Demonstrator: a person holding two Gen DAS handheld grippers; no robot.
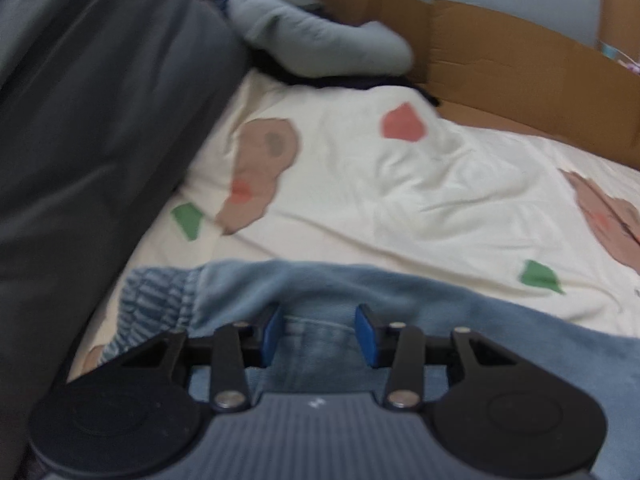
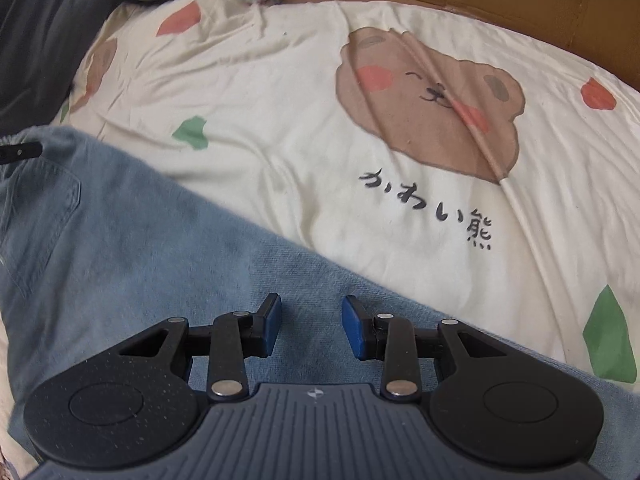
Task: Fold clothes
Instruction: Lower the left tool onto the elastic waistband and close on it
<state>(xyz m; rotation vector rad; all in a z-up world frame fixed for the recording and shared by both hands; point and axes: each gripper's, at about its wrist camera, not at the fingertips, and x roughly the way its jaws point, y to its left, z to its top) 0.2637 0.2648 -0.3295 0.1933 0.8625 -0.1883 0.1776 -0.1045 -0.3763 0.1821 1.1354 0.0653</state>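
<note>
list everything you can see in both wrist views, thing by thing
jeans: one pair, light blue denim, lying on the sheet under both grippers, elastic waistband at left
bedsheet: one, cream with brown bear, red and green prints and dark writing
dark grey fabric: one mass, left edge
grey-green garment: one, bunched at far end
cardboard: brown, along far right side
left gripper: black, blue pads, open above the waistband
right gripper: black, blue pads, open above the jeans
</note>
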